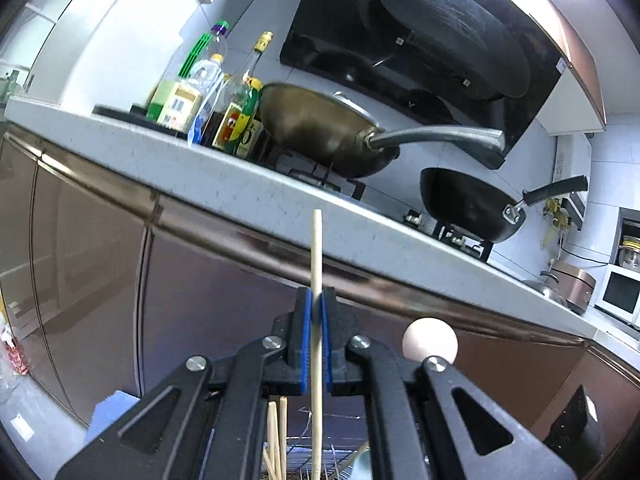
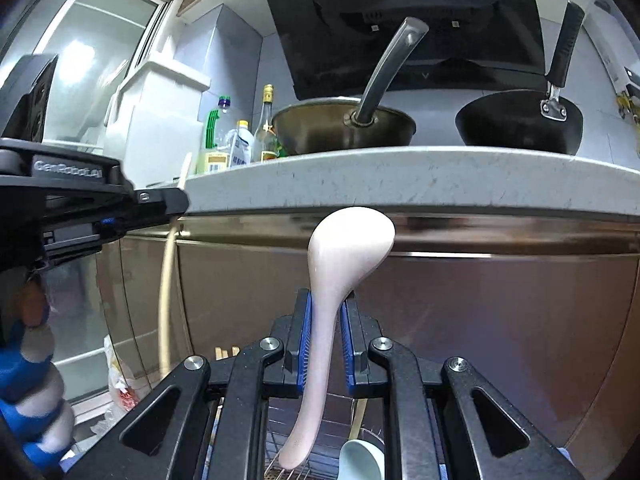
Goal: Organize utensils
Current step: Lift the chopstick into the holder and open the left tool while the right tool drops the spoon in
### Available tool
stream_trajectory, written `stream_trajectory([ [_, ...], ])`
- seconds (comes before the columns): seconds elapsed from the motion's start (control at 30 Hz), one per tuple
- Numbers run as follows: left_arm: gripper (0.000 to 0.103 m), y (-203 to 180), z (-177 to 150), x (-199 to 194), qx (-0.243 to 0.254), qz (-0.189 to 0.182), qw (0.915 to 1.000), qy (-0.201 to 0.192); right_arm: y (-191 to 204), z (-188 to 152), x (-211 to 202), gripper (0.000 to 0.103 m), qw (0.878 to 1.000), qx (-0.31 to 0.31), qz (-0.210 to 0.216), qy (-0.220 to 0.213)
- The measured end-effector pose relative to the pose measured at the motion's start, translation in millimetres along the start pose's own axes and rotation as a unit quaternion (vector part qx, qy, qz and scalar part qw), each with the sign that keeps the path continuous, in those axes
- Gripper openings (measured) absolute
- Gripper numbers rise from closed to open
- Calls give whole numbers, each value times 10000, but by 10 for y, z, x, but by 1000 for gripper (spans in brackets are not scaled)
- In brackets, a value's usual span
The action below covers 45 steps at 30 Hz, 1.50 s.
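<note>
Chopstick [image 1: 316, 264] and spoon [image 2: 340, 264] gripped; lower ends hidden.

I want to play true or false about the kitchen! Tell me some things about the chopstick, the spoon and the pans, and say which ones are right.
1. The left gripper holds a wooden chopstick. True.
2. The right gripper holds a metal fork. False: it holds a pale pink spoon.
3. The spoon's bowl points up, above the fingers. True.
4. The two pans sit on the floor. False: the brown pan and the black pan sit up on the stove at the counter.
5. Bottles stand beside the brown pan. True.
6. The chopstick lies flat across the fingers. False: it stands nearly upright between them.
</note>
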<state>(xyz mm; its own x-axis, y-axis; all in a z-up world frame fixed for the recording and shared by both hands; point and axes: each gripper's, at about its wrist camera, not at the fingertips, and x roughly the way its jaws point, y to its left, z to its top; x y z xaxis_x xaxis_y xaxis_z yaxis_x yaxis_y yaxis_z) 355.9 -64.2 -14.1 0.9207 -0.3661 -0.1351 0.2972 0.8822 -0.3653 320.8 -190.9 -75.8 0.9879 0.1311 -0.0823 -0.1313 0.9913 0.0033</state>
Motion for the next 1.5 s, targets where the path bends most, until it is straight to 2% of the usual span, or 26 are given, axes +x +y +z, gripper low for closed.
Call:
stream_trajectory([
  [0.17,5,59,-245,72,9,118,9999,-97,0,-205,19,14,9999,-73,-119,46],
  [0.37,5,91,-389,96,-61,143,9997,-184,27,-344,-45,14,9995,-258,-199,19],
  [0.57,5,74,-573,123,125,307,9992,-220,44,-407,-152,15,9990,-403,-211,-39],
  [0.7,5,113,-621,118,118,339,9991,-215,57,-399,-209,15,9988,-438,-207,-88],
  [0.8,5,121,-628,75,142,355,9989,-259,31,-369,-247,27,9988,-404,-227,-128],
  [0.83,6,123,-629,66,154,352,9989,-259,29,-360,-262,28,9988,-405,-226,-140],
  [1.23,7,122,-688,86,301,259,9992,17,4,-332,-350,29,9987,-449,-259,-14],
  [1.3,10,111,-673,79,321,245,9992,78,-23,-308,-382,33,9987,-411,-286,4],
  [1.37,25,92,-636,42,340,218,9991,118,-45,-280,-432,36,9987,-403,-325,8],
  [1.5,29,36,-521,-80,451,237,9986,113,-90,-217,-537,39,9988,-329,-368,44],
])
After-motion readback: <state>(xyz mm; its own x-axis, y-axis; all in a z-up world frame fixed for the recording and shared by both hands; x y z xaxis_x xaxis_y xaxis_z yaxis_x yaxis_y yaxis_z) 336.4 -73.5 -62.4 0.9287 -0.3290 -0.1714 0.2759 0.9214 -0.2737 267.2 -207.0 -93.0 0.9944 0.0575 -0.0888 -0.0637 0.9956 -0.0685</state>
